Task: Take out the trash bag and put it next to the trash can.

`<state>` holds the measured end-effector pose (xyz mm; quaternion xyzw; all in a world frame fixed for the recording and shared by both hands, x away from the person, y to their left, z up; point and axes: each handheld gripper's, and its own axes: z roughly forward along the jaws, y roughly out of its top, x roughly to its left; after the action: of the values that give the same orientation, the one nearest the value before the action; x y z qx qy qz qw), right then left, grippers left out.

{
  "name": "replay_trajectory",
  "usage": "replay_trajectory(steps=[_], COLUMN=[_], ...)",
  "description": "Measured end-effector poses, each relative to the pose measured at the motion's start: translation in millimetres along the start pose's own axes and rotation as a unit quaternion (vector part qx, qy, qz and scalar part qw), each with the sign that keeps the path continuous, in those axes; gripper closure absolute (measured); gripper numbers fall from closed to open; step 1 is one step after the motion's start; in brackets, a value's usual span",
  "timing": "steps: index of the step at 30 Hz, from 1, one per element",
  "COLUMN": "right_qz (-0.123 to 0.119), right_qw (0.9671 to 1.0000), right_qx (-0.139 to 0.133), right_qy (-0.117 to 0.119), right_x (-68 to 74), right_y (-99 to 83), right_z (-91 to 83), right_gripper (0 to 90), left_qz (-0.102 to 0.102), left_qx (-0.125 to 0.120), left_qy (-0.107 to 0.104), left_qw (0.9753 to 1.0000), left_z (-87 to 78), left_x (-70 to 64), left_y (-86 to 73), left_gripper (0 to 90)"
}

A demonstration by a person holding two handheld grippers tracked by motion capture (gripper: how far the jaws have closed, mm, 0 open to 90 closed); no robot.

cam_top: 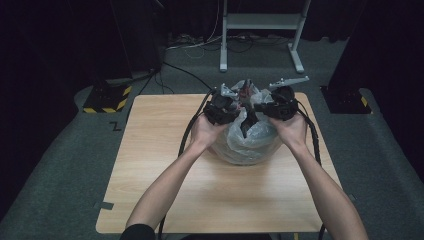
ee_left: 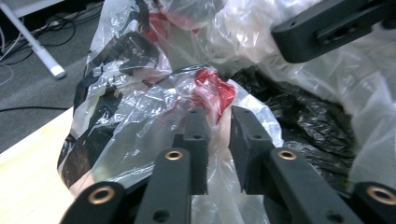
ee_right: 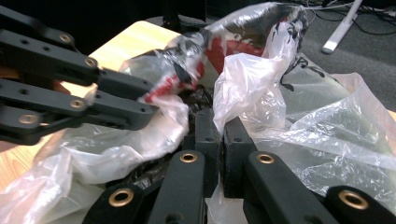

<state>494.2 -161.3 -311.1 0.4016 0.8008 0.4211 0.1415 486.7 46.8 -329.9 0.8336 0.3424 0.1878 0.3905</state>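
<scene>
Both forearms reach in over the wooden surface. The left tongs are clenched on a fold of the clear plastic bag, and the right tongs pinch another fold. The bag sits toward the surface's far edge, with black plastic inside it.

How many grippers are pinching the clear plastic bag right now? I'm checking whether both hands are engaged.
2. The left gripper pinches a fold of the clear plastic bag with red print; the right gripper pinches another fold on the bag's other side.
</scene>
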Motion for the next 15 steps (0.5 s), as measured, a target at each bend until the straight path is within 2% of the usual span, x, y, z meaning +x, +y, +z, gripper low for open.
replay_trajectory(steps=[3,9,14,15], right_qz=[-0.003,-0.007,-0.010,-0.011], right_qw=[1.0000,1.0000,0.9999,0.9998], right_qx=[-0.001,-0.002,0.006,0.009], right_qy=[0.001,0.005,0.009,0.011], right_x=[2.2,8.2,11.3,11.7], right_y=[2.3,7.5,7.5,7.2], right_z=[-0.1,0.2,4.9,6.6], right_gripper=[87.6,87.6,87.6,87.5], left_qz=[0.004,0.019,0.019,0.019], left_qx=[0.000,-0.021,-0.019,-0.020], left_qy=[0.000,-0.015,-0.027,-0.037], left_qw=[1.0000,0.9995,0.9993,0.9989], left_z=[-0.4,-3.0,2.1,5.2], left_x=[-0.8,-6.7,-8.6,-9.5], left_y=[0.5,1.9,1.5,0.9], left_gripper=[88.4,88.9,80.9,76.8])
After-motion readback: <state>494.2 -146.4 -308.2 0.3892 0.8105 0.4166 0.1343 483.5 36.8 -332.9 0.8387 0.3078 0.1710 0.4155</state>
